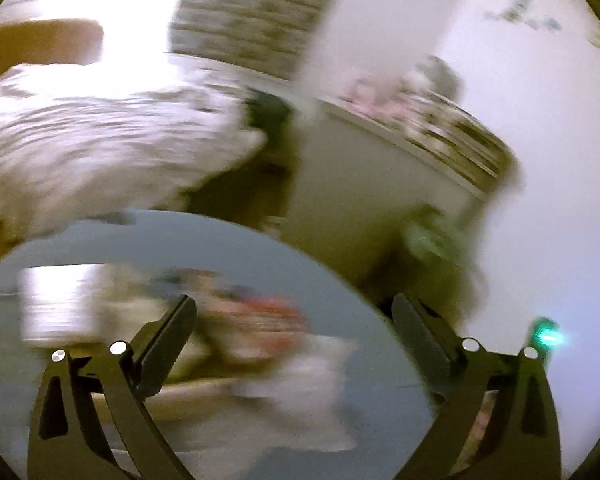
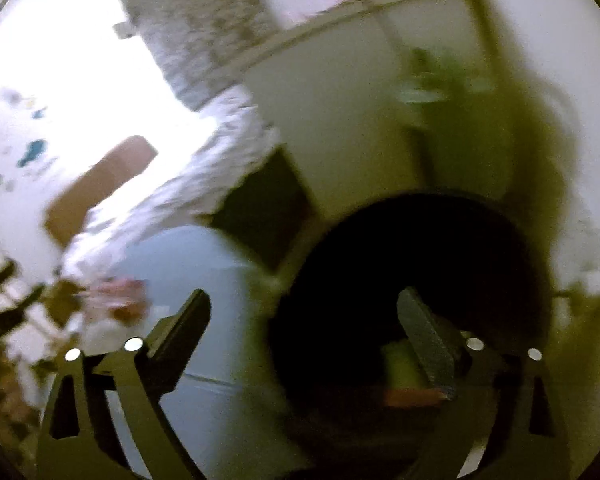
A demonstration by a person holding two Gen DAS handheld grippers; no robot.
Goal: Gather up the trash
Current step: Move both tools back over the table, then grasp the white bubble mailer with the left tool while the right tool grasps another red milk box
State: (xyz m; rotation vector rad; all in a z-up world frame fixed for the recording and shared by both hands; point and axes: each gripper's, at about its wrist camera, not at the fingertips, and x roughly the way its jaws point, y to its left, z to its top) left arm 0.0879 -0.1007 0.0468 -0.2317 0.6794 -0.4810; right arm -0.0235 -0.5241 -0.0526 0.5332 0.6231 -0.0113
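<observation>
Both wrist views, heavily blurred. Left view: the left gripper [image 1: 292, 320] hangs over a round pale-blue tabletop [image 1: 228, 240], jaws spread wide with nothing between the pads. Beneath and beyond them lies a loose heap of crumpled trash [image 1: 276, 320], reddish and white wrappers or paper; individual pieces cannot be told apart. A pale boxy object [image 1: 60, 304] sits to the left on the same tabletop. Behind are a rumpled white bed cover [image 1: 100, 140] and a white cabinet [image 1: 372, 200].

Right view: the right gripper [image 2: 304, 316] is likewise released and empty, jaws wide, poised at the mouth of a round dark bin [image 2: 412, 280] standing just beside the tabletop's edge [image 2: 204, 280]. Something greenish and something orange-red show low inside the bin, too blurred to identify. The trash heap [image 2: 116, 296] appears at the far left.

Judged step: between a drop and the next pick. The next move calls for bringing the open left jaws down around one piece of the heap and closing on it before carrying it to the bin; thin crumpled material may slip or come up in a clump.
</observation>
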